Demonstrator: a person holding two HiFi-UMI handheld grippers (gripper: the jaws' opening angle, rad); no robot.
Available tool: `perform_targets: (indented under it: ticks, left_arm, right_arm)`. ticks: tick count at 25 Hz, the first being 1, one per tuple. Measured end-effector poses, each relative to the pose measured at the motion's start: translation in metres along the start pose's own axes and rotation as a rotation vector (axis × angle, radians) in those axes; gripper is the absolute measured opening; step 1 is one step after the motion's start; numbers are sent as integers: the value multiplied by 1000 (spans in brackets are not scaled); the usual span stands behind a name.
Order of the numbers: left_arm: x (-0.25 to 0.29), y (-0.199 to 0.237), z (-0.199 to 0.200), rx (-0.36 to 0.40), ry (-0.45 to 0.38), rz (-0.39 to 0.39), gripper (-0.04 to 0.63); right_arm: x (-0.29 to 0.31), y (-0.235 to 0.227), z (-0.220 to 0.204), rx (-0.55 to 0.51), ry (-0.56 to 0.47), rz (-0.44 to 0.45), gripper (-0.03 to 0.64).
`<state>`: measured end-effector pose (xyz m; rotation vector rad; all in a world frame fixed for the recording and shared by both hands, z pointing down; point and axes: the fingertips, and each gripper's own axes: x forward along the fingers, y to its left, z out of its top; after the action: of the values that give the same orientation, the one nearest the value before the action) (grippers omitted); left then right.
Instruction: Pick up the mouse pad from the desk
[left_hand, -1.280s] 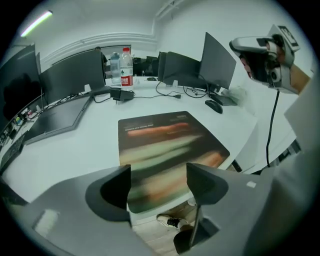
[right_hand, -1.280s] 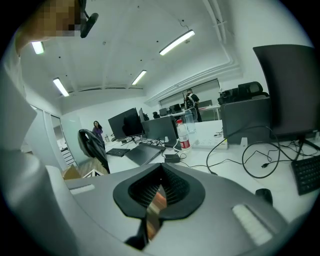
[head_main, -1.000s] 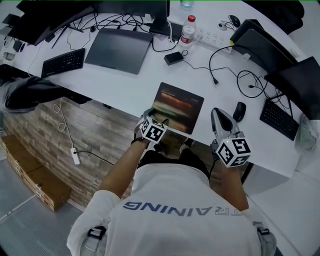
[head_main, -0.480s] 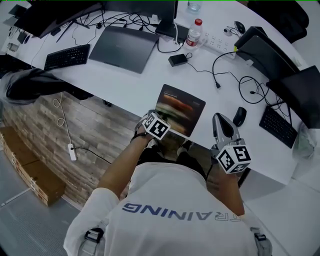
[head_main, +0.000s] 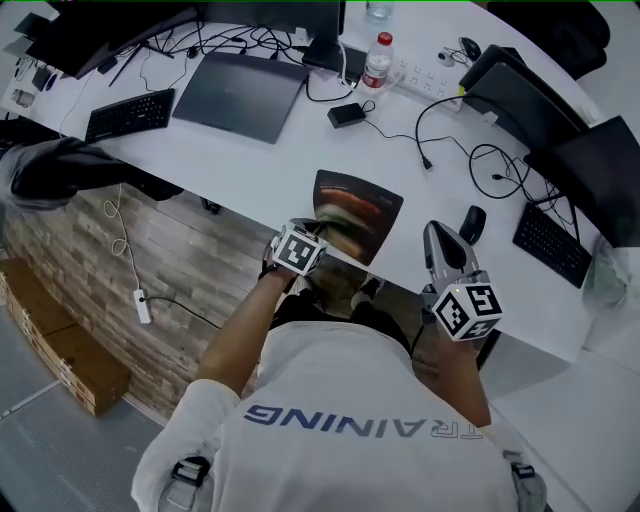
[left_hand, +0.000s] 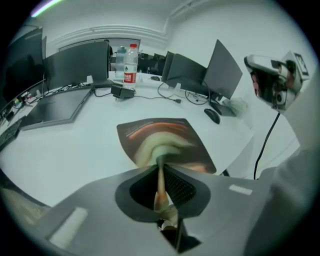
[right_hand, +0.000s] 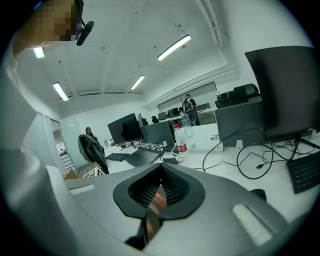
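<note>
The mouse pad (head_main: 358, 203), dark with an orange and cream swirl, lies at the desk's near edge. In the left gripper view the pad (left_hand: 161, 139) runs from the desk straight into my jaws, its near edge pinched thin between them. My left gripper (head_main: 325, 241) (left_hand: 160, 169) has just been closing and is now shut on that near edge. My right gripper (head_main: 438, 236) hovers to the right of the pad, apart from it. Its jaws (right_hand: 160, 175) are together with nothing of the desk between them, and it points out across the room.
A black mouse (head_main: 472, 223) lies just right of the pad near the right gripper. Further back are a closed laptop (head_main: 240, 93), a water bottle (head_main: 377, 61), a small black box (head_main: 347, 115), loose cables (head_main: 500, 165), and keyboards at left (head_main: 127, 116) and right (head_main: 545, 240).
The left jaws went from wide open around the pad's near edge to shut on it. The pad's near edge has lifted a little off the desk. The right gripper has stayed put.
</note>
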<state>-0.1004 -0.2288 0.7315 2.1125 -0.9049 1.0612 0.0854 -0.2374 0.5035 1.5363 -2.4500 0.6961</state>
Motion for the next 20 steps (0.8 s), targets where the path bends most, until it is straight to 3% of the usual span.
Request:
perform_targets:
  ticks: [6,13,20]
  left_arm:
    - [-33,-18,39,-19,-125,-44,29]
    - [-99,-34,117,-62,-405,-41,31]
    - [-172,-22,177,-102,-641,-2,31]
  right_arm:
    - [-16,-2,27,-34,-51,-12,14]
    - [-32,-11,69,-70,-120,-37,14]
    - [-37,-13,105,-103,-200,-39,14]
